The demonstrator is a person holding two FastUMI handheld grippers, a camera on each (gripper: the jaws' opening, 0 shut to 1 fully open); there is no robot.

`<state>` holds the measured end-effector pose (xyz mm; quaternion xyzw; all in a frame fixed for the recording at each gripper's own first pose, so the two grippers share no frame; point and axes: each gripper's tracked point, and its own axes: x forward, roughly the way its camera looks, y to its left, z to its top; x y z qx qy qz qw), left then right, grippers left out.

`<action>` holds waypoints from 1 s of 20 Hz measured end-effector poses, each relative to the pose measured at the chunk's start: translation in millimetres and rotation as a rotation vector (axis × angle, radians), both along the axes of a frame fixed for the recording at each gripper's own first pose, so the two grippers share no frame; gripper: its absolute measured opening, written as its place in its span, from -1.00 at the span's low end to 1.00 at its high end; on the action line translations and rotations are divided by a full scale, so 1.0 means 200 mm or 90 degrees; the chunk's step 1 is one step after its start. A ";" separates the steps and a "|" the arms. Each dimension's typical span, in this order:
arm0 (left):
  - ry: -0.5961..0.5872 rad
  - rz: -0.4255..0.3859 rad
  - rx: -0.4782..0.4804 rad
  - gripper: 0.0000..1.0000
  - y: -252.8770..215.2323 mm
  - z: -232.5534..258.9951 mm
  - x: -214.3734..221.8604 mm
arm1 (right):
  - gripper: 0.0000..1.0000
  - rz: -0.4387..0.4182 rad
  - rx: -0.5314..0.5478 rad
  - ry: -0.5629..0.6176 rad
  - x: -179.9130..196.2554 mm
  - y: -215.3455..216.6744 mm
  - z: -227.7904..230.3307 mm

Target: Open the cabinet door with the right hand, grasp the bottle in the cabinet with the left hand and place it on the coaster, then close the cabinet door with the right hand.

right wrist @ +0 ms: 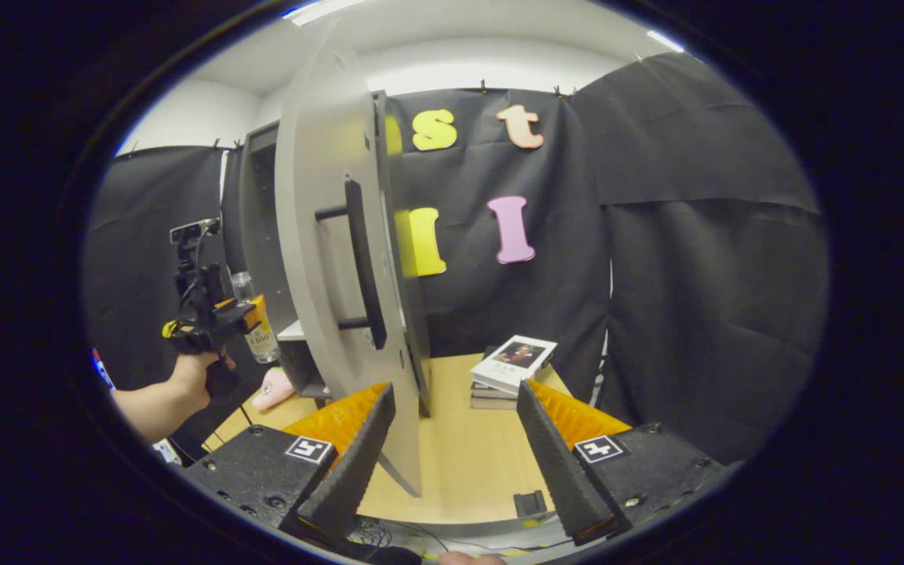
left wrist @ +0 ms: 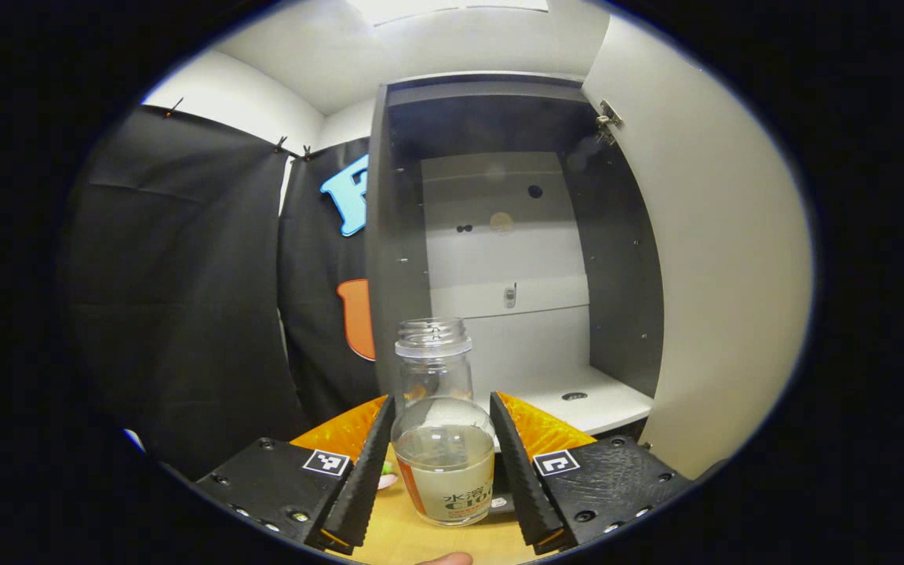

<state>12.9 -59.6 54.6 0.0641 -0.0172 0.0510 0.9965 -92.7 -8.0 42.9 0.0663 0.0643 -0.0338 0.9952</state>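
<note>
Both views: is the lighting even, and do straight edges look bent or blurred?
Left gripper view: the bottle is sharp and evenly lit, the cabinet is dim at its top, and the door bows outward. Right gripper view: the door curves strongly, its near edge is soft, and the books are clear.

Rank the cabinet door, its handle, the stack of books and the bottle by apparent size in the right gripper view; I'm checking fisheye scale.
1. cabinet door
2. handle
3. stack of books
4. bottle, farther off, so real size unsure
</note>
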 end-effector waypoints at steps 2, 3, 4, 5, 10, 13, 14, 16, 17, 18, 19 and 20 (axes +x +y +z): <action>0.004 0.032 0.016 0.40 0.10 -0.08 -0.10 | 0.95 -0.029 -0.029 0.007 0.02 -0.04 -0.01; 0.001 0.049 0.021 0.40 0.14 -0.11 -0.15 | 0.95 -0.033 -0.034 0.004 0.04 -0.03 0.00; -0.001 0.054 0.014 0.40 0.16 -0.15 -0.20 | 0.95 -0.034 -0.039 0.003 0.05 -0.02 0.01; -0.002 0.049 0.003 0.40 0.16 -0.21 -0.22 | 0.95 -0.035 -0.045 0.001 0.07 -0.02 0.01; -0.004 0.072 -0.008 0.41 0.26 -0.51 -0.42 | 0.95 -0.054 -0.064 0.018 0.15 -0.02 -0.03; 0.009 0.096 -0.014 0.41 0.31 -0.75 -0.47 | 0.96 -0.032 -0.061 0.083 0.17 0.05 -0.19; 0.016 0.106 -0.014 0.41 0.33 -0.84 -0.48 | 0.96 -0.026 -0.066 0.099 0.17 0.07 -0.23; 0.049 0.117 -0.028 0.40 0.36 -1.05 -0.49 | 0.96 -0.019 -0.073 0.131 0.16 0.08 -0.33; 0.065 0.123 -0.037 0.41 0.37 -1.13 -0.50 | 0.96 -0.016 -0.076 0.147 0.15 0.09 -0.37; 0.075 0.133 -0.041 0.41 0.40 -1.20 -0.51 | 0.96 -0.016 -0.081 0.161 0.15 0.09 -0.40; 0.081 0.146 -0.042 0.40 0.42 -1.25 -0.51 | 0.96 -0.017 -0.084 0.174 0.14 0.08 -0.44; 0.087 0.153 -0.048 0.41 0.44 -1.30 -0.52 | 0.96 -0.017 -0.083 0.182 0.13 0.08 -0.45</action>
